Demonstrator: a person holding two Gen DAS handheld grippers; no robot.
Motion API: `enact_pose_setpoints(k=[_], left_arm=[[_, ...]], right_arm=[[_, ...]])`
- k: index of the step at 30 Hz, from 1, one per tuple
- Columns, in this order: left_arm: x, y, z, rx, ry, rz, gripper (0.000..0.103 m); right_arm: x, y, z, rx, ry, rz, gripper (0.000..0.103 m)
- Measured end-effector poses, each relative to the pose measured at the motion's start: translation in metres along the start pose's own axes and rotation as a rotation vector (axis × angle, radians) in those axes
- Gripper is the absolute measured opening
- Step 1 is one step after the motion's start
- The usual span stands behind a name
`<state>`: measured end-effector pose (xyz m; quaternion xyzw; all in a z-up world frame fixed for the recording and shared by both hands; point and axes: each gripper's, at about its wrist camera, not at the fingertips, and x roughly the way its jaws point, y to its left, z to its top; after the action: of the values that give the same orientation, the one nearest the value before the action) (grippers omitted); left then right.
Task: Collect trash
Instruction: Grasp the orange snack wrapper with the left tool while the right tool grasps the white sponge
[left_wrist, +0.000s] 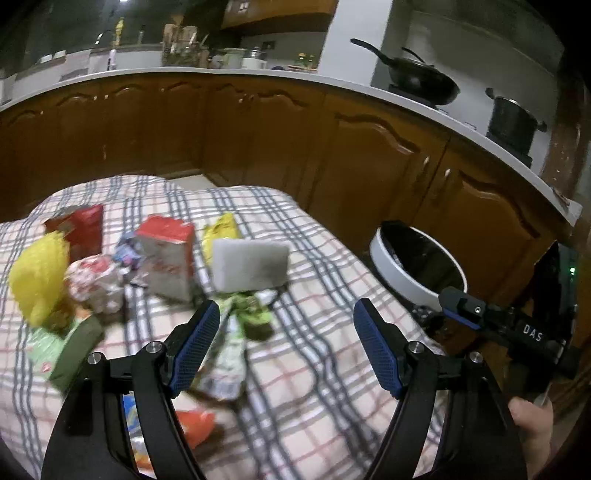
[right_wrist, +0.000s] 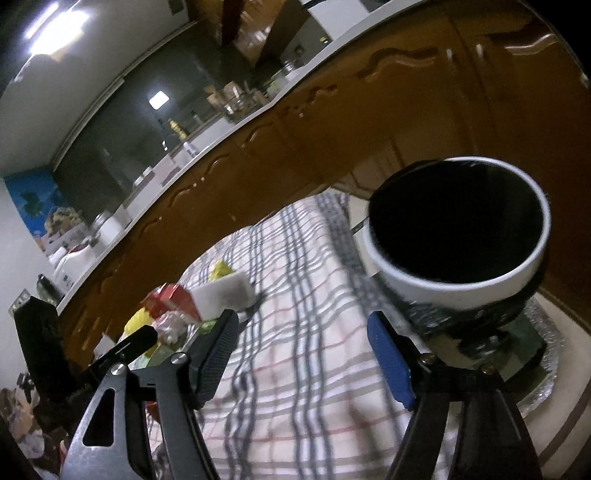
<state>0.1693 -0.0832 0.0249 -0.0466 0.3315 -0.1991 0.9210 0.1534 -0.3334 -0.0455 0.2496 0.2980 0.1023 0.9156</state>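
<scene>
Across the checked cloth (left_wrist: 303, 258) that covers the worktop, the trash lies gathered toward the left, while a white bin with a dark liner (left_wrist: 417, 266) stands just beside the cloth's right edge, presumably so that each piece needs only a short carry. Left hand-held gripper (left_wrist: 286, 343): jaws wide, nothing between the pads; it points down toward a crumpled green-and-white wrapper (left_wrist: 236, 332), the nearest piece and probably the next to be taken. Right hand-held gripper (right_wrist: 303, 354): jaws wide and empty, poised over bare cloth with the bin's open mouth (right_wrist: 458, 229) just ahead to its right, a position consistent with a piece having been released there, though the dark interior shows no contents.

Countable items on the cloth, left wrist view: two red cartons (left_wrist: 79, 229) (left_wrist: 166, 258), both standing; one grey-white sponge block (left_wrist: 251, 266), on edge; one yellow mesh or bag (left_wrist: 37, 277); one yellow packet (left_wrist: 221, 232) behind the sponge; one red-and-white crumpled ball (left_wrist: 96, 280); one green packet (left_wrist: 74, 343); one orange scrap (left_wrist: 195, 424) near the lower edge. Motion blur prevents a firm count of smaller scraps. One bin, two grippers. On the counter behind stand one wok (left_wrist: 421, 77) and one pot (left_wrist: 513, 122), no part of the task.
</scene>
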Motion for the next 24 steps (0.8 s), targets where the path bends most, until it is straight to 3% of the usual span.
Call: enact_pose_setpoints(k=[17, 24], left_arm=[[-0.024, 0.052, -0.018, -0.021, 0.046, 0.077, 0.077], [-0.033, 0.071, -0.026, -0.024, 0.088, 0.047, 0.077]], right_arm=[[0.036, 0.057, -0.017, -0.087, 0.087, 0.068, 0.074], [0.058, 0.068, -0.006, -0.117, 0.123, 0.089, 0.074]])
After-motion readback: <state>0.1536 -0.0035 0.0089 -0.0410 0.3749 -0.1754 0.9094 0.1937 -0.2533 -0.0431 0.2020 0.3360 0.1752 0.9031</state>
